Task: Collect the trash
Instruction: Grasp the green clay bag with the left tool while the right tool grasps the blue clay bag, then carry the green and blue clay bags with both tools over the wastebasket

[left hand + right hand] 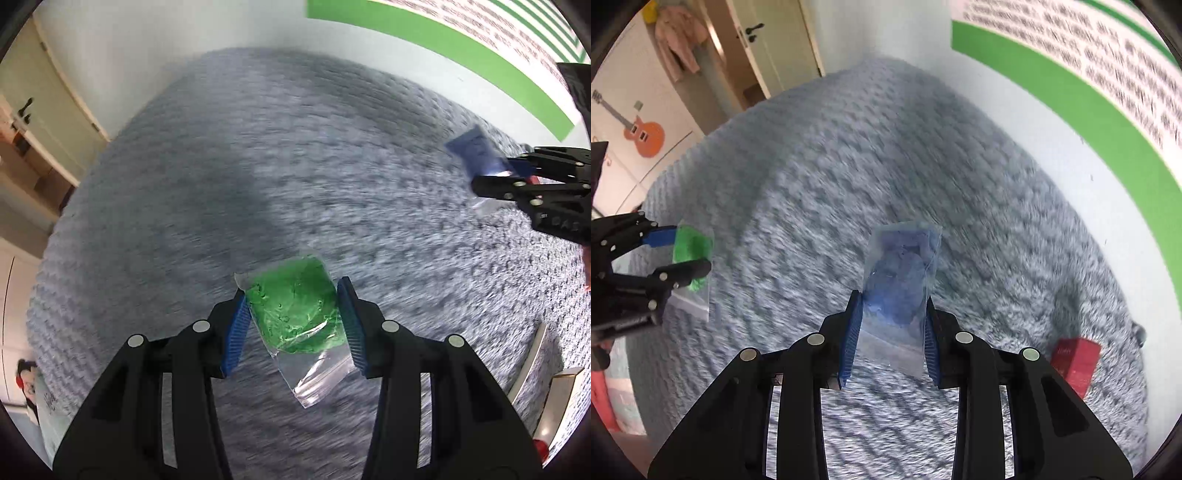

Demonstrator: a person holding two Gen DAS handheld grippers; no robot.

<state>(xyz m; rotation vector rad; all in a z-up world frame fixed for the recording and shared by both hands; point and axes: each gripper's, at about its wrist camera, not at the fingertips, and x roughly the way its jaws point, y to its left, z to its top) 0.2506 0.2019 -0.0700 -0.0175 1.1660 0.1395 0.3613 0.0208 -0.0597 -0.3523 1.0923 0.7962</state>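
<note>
I see a grey knitted blanket (923, 184) filling most of my view. Beyond its far edge stands a white wall with a green-bordered poster (1089, 92) of blurred text. Past the blanket's left corner are a cream door (775, 44) and an orange guitar decoration (642, 134).

Grey knitted cover (295, 147), white wall (1015, 110), seemingly a cream door (775, 40).
</note>
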